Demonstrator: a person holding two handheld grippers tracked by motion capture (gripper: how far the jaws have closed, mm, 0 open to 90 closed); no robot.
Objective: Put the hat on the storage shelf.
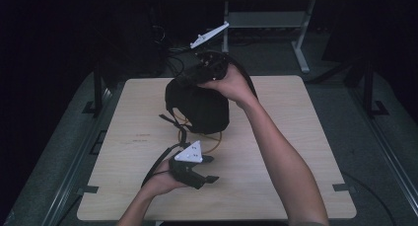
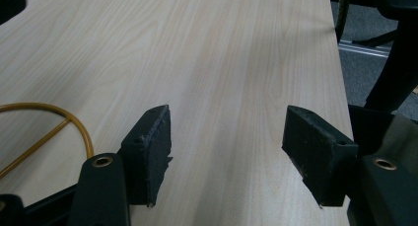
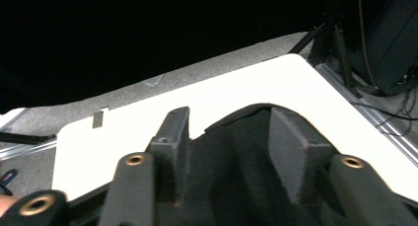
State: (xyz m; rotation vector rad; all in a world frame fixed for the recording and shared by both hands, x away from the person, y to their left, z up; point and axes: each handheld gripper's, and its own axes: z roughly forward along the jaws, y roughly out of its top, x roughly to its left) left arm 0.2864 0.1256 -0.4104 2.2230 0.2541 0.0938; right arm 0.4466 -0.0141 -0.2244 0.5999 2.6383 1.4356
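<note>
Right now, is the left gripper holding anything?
No, the left gripper has its jaws wide apart over the bare table.

Yellow ring (image 2: 59, 118) cut off by frame edge (left side)

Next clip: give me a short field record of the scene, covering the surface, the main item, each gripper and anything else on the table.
surface: pale wooden table
main item: black fabric bag, heaped at the table's middle
right gripper: above the bag, jaws apart, black fabric between them, pads not pressing
left gripper: low over bare table, jaws open, nothing between them
other: yellow wire ring on the table beside the bag
</note>
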